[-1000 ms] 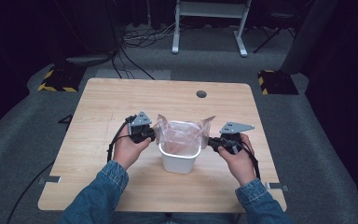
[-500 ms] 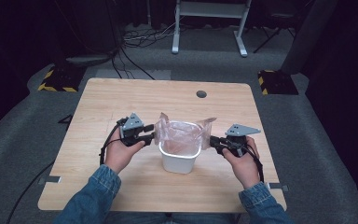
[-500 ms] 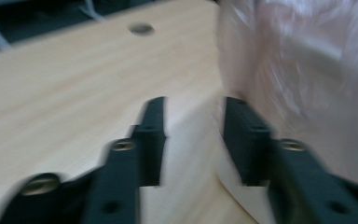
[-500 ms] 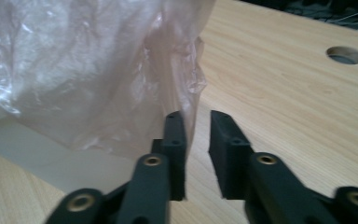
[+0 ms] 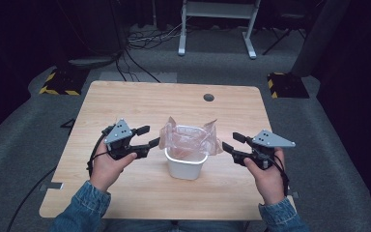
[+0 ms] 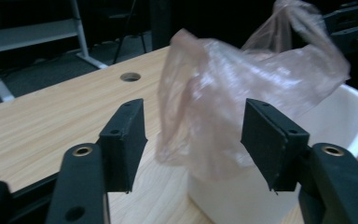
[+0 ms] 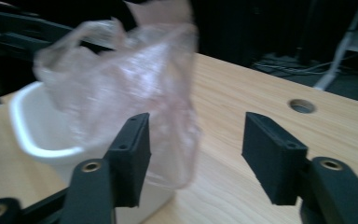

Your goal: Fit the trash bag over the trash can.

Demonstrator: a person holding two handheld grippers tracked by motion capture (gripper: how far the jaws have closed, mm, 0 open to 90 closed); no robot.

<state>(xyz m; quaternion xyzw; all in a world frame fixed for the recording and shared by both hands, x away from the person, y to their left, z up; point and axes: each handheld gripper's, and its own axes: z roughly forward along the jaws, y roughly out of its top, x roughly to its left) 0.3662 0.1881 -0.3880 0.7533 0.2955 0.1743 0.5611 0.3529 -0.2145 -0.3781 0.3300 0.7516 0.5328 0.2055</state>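
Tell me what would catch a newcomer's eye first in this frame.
A small white bin at the middle of the wooden table, lined with a crinkled pinkish plastic bag whose edges stick up above the rim. The left gripper and right gripper flank it on either side, jaws open and pointed at the bag, holding nothing.

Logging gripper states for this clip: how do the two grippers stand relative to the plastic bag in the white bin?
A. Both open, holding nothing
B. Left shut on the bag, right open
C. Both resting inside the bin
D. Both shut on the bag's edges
A. The left gripper and the right gripper flank the white bin with jaws spread wide, and the plastic bag hangs free of both.
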